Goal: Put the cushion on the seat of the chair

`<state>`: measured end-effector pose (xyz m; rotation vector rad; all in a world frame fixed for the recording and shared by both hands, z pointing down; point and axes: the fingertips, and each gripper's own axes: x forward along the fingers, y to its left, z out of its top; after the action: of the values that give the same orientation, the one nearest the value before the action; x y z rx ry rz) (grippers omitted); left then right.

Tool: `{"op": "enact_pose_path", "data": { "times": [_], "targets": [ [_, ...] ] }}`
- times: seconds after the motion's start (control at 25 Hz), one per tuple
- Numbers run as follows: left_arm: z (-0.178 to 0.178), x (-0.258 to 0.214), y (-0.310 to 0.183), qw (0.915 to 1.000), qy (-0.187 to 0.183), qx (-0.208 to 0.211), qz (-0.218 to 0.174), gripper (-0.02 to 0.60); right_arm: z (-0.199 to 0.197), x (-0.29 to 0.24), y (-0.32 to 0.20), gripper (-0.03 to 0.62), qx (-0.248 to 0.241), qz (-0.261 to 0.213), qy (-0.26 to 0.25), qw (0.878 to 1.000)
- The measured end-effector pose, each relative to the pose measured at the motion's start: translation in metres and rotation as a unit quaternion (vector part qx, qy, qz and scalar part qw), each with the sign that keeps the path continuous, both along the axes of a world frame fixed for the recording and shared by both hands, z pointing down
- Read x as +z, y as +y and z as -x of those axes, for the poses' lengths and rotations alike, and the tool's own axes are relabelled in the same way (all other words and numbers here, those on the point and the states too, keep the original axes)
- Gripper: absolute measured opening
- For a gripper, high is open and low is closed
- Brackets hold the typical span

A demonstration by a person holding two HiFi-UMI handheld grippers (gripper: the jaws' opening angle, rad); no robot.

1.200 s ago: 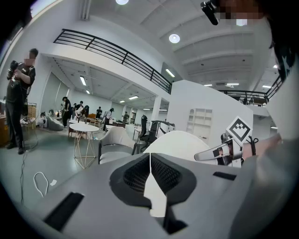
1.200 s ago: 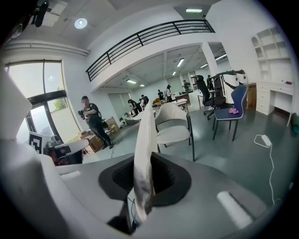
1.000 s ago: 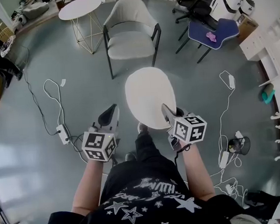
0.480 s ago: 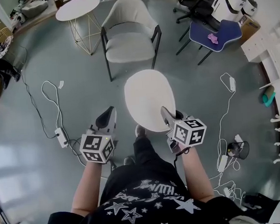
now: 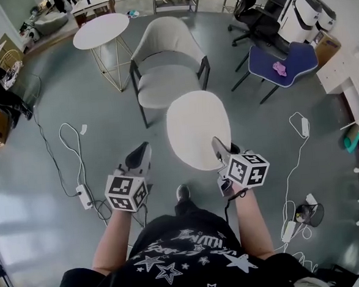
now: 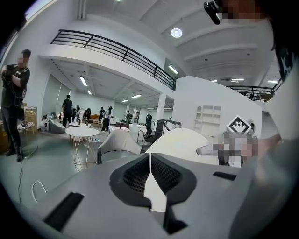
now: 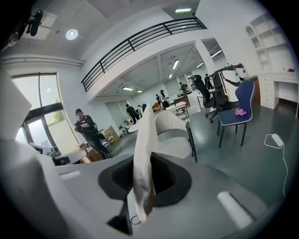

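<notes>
one cushion [image 5: 198, 127] | edge in right gripper [image 5: 219, 145] | open floor [image 5: 120, 122] before chair [image 5: 163, 84]

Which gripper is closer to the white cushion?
Right. The right gripper is shut on the cushion's near edge; the left gripper is apart from it, off to its left.

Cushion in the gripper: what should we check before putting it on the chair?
1. Right gripper shut on the cushion edge: ok.
2. Chair seat bare, nothing on it: ok.
3. Cushion above the seat: not ok, the chair stands farther ahead.
4. Left gripper shut, empty, apart from the cushion: ok.
5. Floor under the cushion safe to step on: cannot tell, the cushion hides it; a power strip lies off to the left.
</notes>
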<state>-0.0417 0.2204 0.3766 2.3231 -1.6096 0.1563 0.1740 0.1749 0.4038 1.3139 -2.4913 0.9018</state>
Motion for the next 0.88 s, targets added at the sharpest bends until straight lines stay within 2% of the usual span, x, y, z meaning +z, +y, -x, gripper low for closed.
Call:
{"op": "enact_pose_path", "data": {
  "times": [0.44,0.64,0.88],
  "targets": [
    [0.015,-0.001,-0.092,0.9988,-0.024,-0.041,-0.011,0.014,-0.012,0.013,-0.1,0.06,0.002,0.011,-0.018,1.0],
    [0.021,0.006,-0.114,0.999,-0.031,-0.033,0.0,0.014,-0.004,0.028,-0.122,0.06,-0.005,0.036,-0.01,0.999],
    [0.041,0.029,-0.154,0.9992,-0.011,-0.034,0.019,0.014,0.009,0.044,-0.155,0.06,0.01,0.06,-0.015,0.998]
  ]
}}
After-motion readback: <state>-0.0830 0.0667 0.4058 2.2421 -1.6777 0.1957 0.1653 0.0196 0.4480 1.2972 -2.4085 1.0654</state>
